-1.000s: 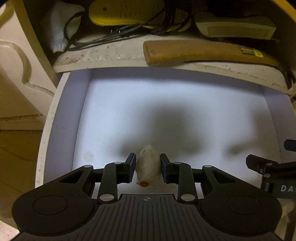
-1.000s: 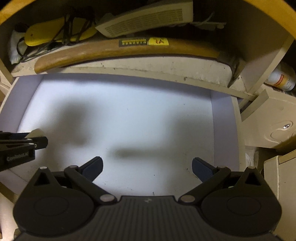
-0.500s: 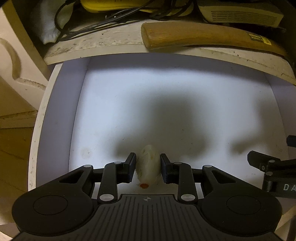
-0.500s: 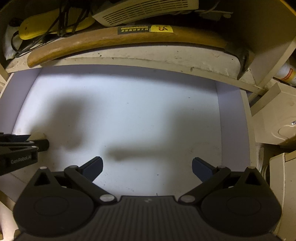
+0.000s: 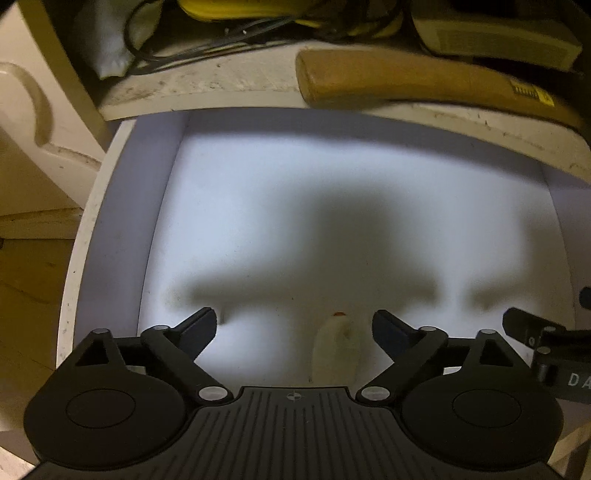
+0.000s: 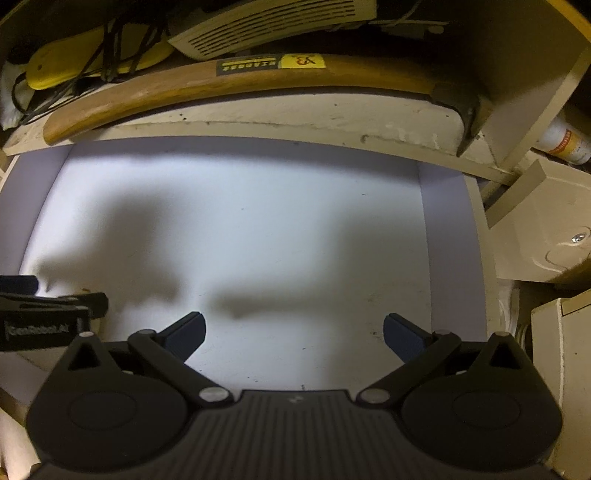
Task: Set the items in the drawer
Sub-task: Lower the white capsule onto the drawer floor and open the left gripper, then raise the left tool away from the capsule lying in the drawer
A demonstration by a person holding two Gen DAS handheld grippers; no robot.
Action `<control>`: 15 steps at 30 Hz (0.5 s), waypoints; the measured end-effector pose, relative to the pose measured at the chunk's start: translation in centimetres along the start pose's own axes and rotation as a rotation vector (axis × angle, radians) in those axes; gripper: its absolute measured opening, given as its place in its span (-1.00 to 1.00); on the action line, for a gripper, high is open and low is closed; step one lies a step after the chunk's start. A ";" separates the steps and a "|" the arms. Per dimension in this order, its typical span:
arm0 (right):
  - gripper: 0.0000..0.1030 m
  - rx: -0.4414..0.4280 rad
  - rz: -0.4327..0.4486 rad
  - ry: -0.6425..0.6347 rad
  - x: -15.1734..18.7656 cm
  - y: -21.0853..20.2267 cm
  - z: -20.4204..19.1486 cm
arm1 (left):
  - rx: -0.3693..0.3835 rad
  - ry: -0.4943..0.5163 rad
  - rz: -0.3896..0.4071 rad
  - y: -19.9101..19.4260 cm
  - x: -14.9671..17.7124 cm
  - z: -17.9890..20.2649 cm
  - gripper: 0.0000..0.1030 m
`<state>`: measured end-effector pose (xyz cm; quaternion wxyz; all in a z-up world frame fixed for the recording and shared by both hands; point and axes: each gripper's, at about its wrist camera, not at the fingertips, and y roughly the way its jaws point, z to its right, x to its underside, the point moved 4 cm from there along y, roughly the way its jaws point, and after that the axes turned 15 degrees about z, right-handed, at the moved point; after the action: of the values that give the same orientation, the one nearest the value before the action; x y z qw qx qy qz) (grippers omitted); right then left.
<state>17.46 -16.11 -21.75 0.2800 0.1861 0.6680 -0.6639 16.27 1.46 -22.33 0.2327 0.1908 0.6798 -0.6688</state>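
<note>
The open white drawer (image 5: pixel 122 236) fills both views, and its right wall shows in the right wrist view (image 6: pixel 448 251). A small whitish item with an orange tip (image 5: pixel 336 347) lies on the drawer floor near its front. My left gripper (image 5: pixel 293 328) is open above it, and neither finger touches the item, which lies nearer the right finger. My right gripper (image 6: pixel 293 332) is open and empty over the drawer's front right part. The left gripper's side shows at the left edge of the right wrist view (image 6: pixel 48 314).
A shelf above the drawer holds a wooden tool handle (image 6: pixel 207 88), a yellow object with black cables (image 6: pixel 85 62), a white vented box (image 6: pixel 269 22) and a white cloth (image 5: pixel 107 40). A cabinet door (image 5: pixel 26 122) stands left; cream panels (image 6: pixel 546 229) stand right.
My left gripper has opened and let go of the whitish item, which now lies on the drawer floor. The right gripper stays open and has barely moved.
</note>
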 end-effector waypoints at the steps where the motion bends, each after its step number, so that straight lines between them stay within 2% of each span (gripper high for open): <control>1: 0.99 0.005 -0.002 0.000 0.0 0.0 0.1 | 0.000 -0.005 -0.001 -0.2 -0.1 -0.2 0.92; 9: 0.99 0.029 -0.014 0.017 0.0 0.0 0.6 | -0.006 0.002 0.010 -0.6 -0.2 -0.1 0.92; 15: 0.99 0.011 -0.010 0.042 -0.4 -1.3 0.8 | -0.011 -0.016 0.032 -2.7 -1.2 0.1 0.92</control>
<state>17.08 -16.92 -20.45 0.2616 0.1981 0.6708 -0.6651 15.68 1.32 -19.45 0.2497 0.1948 0.6785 -0.6628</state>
